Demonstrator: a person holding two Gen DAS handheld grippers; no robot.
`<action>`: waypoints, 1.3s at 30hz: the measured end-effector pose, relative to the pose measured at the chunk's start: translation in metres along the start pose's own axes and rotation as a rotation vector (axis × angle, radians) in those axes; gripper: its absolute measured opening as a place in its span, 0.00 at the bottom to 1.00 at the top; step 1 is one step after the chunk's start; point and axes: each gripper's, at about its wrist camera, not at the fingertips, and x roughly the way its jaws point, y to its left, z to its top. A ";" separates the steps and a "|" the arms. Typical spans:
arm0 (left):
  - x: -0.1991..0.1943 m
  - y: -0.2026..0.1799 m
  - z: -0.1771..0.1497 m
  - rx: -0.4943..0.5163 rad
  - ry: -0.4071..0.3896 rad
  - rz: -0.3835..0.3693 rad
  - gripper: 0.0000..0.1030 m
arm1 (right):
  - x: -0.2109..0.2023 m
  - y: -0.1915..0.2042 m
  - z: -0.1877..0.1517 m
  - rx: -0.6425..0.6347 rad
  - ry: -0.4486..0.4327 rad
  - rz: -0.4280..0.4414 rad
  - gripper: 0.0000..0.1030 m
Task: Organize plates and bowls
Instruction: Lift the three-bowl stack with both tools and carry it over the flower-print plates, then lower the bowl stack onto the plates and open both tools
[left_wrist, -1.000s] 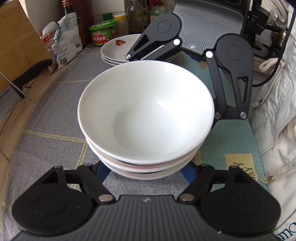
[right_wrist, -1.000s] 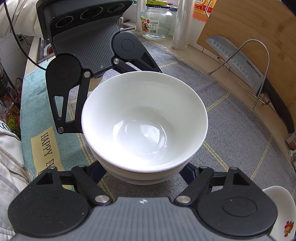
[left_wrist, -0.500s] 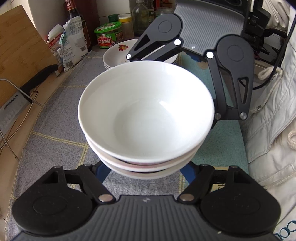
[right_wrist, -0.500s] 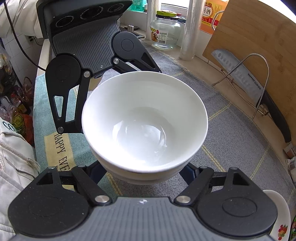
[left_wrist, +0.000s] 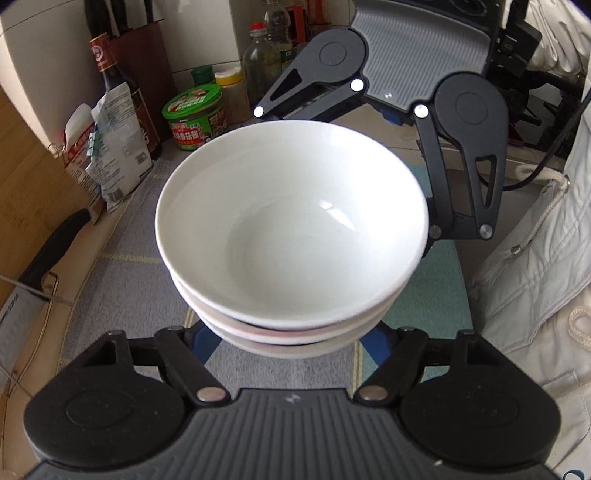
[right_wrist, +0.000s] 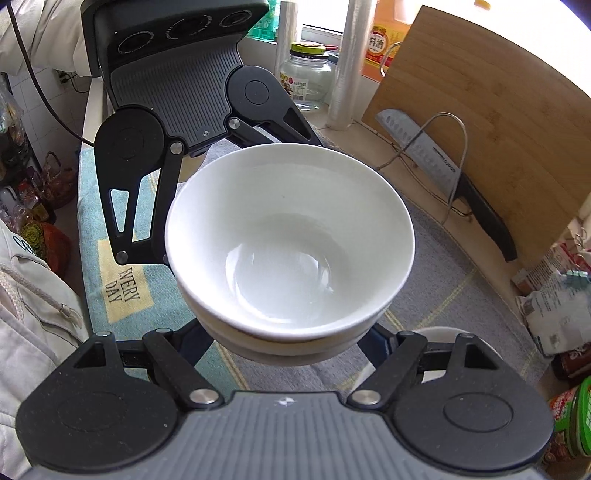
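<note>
The left gripper (left_wrist: 291, 341) is clamping the lower part of a stack of glossy white ceramic bowls (left_wrist: 291, 236) from one side, its blue-padded fingers (left_wrist: 201, 338) spread around the bottom bowl and pressing against its wall. The right gripper (right_wrist: 288, 345) is doing the same from the opposite side, its fingers parted just wide enough to pinch the stack's base; in the left wrist view it is showing as black linkage arms beyond the far rim. The stack is hanging between the two claws, lifted clear of the grey woven mat with pale yellow lines (left_wrist: 122, 280) that is lying below them.

Beyond the left claw's fingertips, past the bowls, a green-lidded round food tub (left_wrist: 194, 118) is standing near a dark glass sauce bottle (left_wrist: 118, 92) and some crumpled printed packets (left_wrist: 107, 155).

To the far right of the right claw, a bamboo cutting board (right_wrist: 491, 140) is leaning upright, with a broad steel kitchen knife (right_wrist: 436, 158) resting on a wire stand in front of it. Below and to the left of that claw, a teal towel with a cream printed patch (right_wrist: 122, 284) is covering the counter, and a person's pale jacket (right_wrist: 33, 321) is filling the near left edge.
</note>
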 end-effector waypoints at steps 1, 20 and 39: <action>0.004 0.001 0.008 0.013 -0.003 -0.005 0.76 | -0.004 -0.004 -0.004 0.008 0.002 -0.009 0.84; 0.090 0.024 0.089 0.183 0.007 -0.040 0.76 | -0.027 -0.074 -0.076 0.118 0.049 -0.175 0.84; 0.122 0.040 0.093 0.164 0.055 -0.070 0.76 | -0.003 -0.100 -0.091 0.167 0.081 -0.145 0.84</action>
